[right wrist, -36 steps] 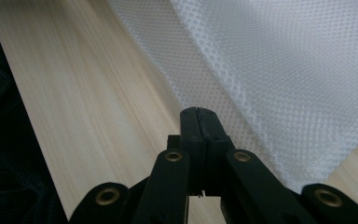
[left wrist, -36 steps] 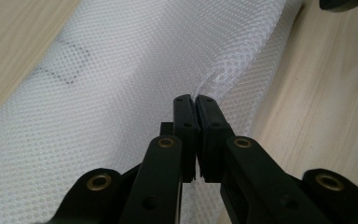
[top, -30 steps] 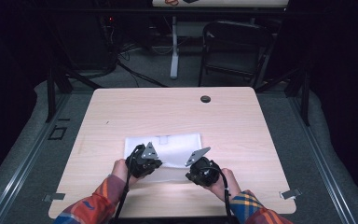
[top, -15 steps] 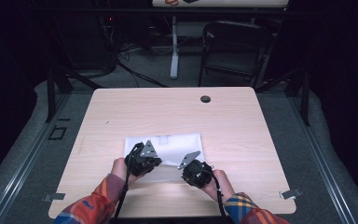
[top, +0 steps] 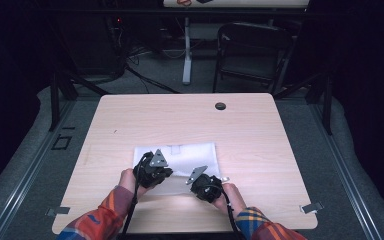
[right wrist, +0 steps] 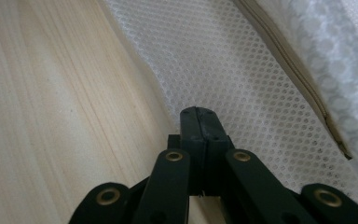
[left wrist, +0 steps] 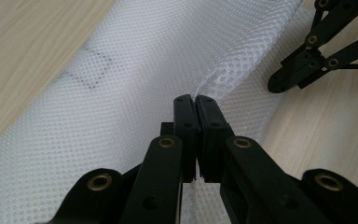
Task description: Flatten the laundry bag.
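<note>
A white mesh bag (top: pixel 180 160) lies flat on the worktop (top: pixel 260 130), on the person's side of the middle, with its long axis running from nine o'clock to three o'clock in the high view. Both grippers sit along its near long edge, at about six o'clock from the bag's middle. The left gripper (top: pixel 152 172) has its jaws pressed together on a pinch of the mesh; in the left gripper view the fabric (left wrist: pixel 135 84) puckers into a small ridge right at the tips (left wrist: pixel 195 99), so this reads as a firm hold on the bag's upper layer. The right gripper (top: pixel 206 184) sits lower and toward four o'clock from the left one, at the bag's near right corner. Its jaws are also fully together, and in the right gripper view the tips (right wrist: pixel 198 112) rest on the mesh just inside the edge, with a zip seam (right wrist: pixel 289 70) running past at one o'clock; it appears to clamp the edge of the bag (right wrist: pixel 242 70), though the fabric between the pads is hard to make out. The two holds lie side by side along the long axis, near each other, so any lift or fold would probably carry the near edge away toward twelve o'clock, over the rest of the bag. The left hold is nearer the bag's middle, the right nearer its end.
</note>
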A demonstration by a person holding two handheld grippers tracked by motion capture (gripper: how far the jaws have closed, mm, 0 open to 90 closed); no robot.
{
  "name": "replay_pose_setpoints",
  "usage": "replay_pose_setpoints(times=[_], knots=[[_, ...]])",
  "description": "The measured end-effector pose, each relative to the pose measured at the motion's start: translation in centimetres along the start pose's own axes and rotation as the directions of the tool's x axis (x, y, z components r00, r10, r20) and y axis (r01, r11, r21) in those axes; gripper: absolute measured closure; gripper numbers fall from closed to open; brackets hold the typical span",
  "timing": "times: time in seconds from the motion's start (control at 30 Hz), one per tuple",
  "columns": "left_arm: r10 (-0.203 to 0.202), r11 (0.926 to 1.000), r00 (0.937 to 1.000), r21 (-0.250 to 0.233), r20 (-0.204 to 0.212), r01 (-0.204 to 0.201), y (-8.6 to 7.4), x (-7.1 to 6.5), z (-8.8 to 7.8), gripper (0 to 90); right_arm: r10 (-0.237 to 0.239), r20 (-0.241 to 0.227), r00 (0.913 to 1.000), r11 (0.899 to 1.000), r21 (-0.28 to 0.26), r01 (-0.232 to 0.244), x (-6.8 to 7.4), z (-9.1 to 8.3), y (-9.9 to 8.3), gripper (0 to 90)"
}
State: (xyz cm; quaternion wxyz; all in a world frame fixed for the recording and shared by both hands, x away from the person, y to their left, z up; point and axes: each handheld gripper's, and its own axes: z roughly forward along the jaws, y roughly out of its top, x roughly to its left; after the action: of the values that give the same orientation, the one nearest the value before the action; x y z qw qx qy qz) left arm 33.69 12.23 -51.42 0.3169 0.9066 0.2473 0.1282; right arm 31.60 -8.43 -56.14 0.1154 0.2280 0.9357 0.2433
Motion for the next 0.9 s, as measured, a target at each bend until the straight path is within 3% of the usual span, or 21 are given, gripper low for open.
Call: replay_pose_setpoints(times=[0.33, 0.9], knots=[[-0.02, 0.9996, 0.9995, 0.02, 0.026, 0.02, 0.2, 0.2, -0.1, 88.1, 0.028, -0.033, 0.9991, 1.0, 0.0, -0.028, -0.3, -0.1, -0.2, 90.0], [-0.042, 0.9989, 0.9987, 0.021, 0.029, 0.042, 1.1, 0.8, -0.8, 88.1, 0.034, -0.07, 0.997, 0.999, 0.027, -0.032, -0.2, -0.4, -0.4, 90.0]])
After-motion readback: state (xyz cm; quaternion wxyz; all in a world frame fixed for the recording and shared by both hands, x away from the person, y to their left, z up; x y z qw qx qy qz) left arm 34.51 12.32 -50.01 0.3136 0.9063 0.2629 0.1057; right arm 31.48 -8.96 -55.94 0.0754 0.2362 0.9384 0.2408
